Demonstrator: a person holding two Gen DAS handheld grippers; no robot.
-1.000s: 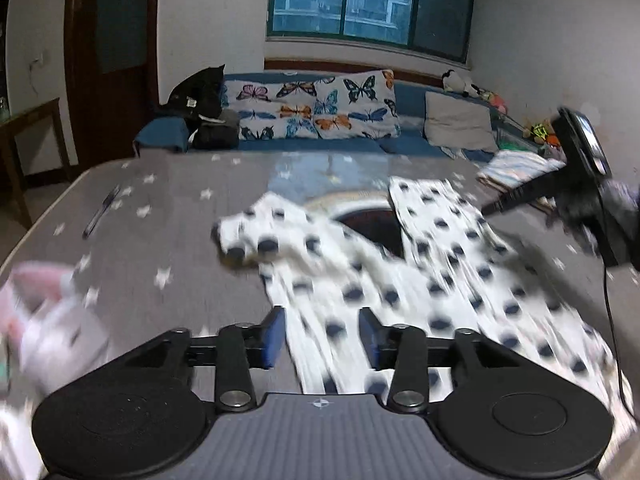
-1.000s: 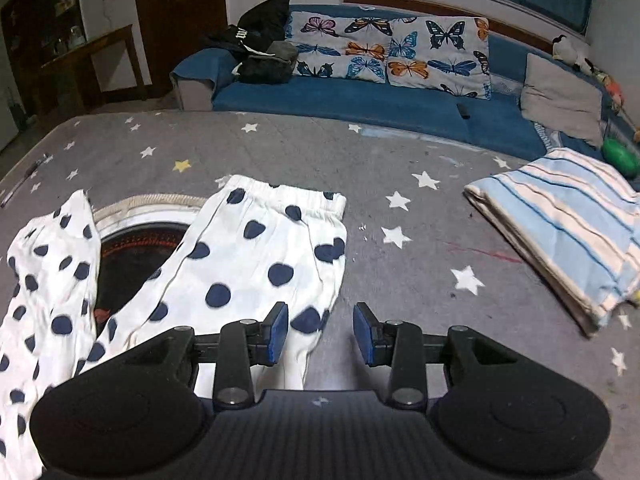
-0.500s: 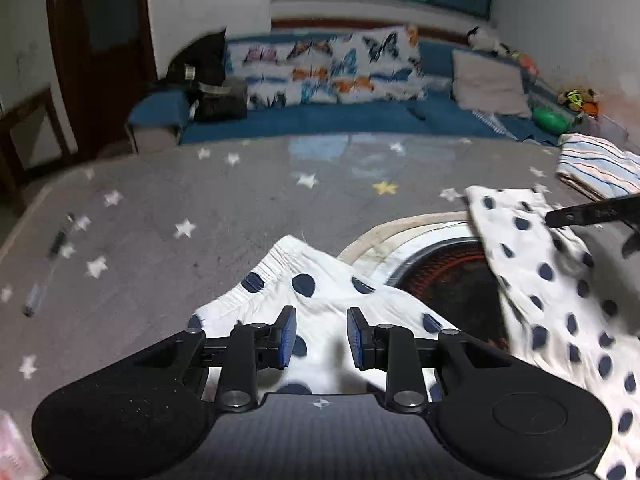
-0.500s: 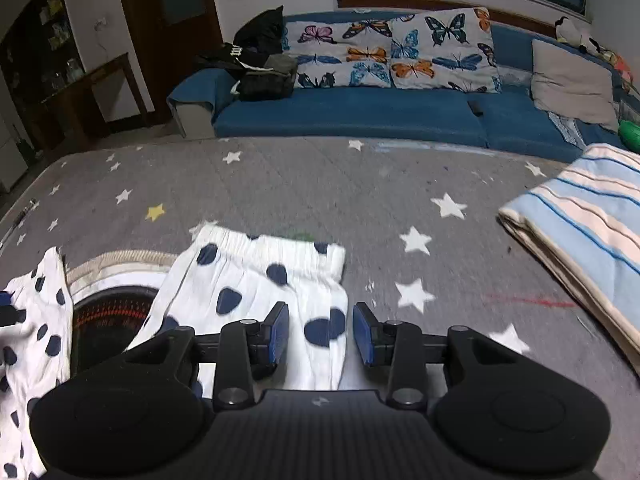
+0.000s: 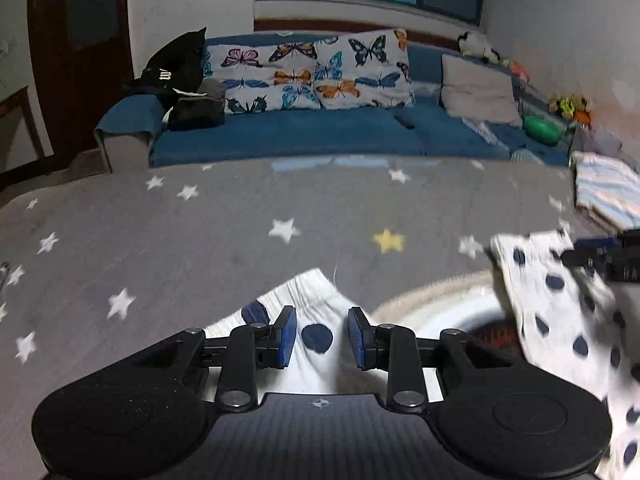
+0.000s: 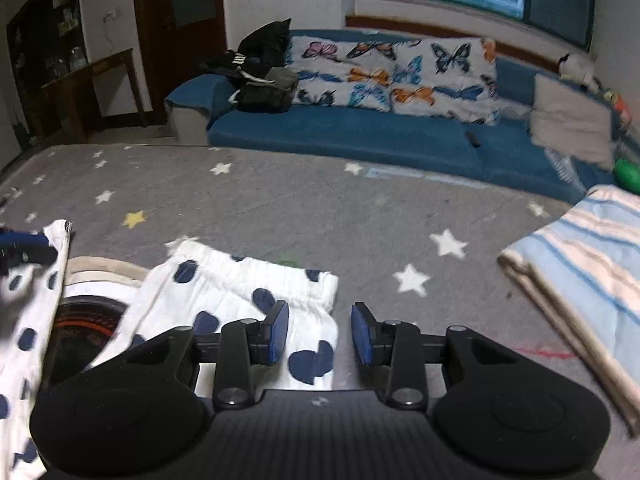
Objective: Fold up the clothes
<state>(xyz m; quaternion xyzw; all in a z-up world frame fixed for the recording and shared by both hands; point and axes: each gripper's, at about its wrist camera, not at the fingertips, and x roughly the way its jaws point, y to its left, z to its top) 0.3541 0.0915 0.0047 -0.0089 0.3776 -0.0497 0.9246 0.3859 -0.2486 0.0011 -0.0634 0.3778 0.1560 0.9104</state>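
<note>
White trousers with navy dots lie flat on the grey star-print cloth, both leg ends pointing toward the sofa. My left gripper hovers over the hem of the left leg. Its blue pads stand apart, with the cloth showing in the gap and nothing pinched. My right gripper hangs over the right corner of the other leg's hem, also open and gripping nothing. Each gripper shows at the edge of the other's view: the left gripper and the right gripper.
A round cream-rimmed item with a dark red centre lies under the trousers between the legs. A folded blue-striped cloth lies to the right. Beyond the surface's far edge is a blue sofa with butterfly cushions and dark bags.
My left gripper has travelled along the left leg to its hem, and its pads now stand a little closer together. My right gripper has eased forward to the right leg's hem corner.
</note>
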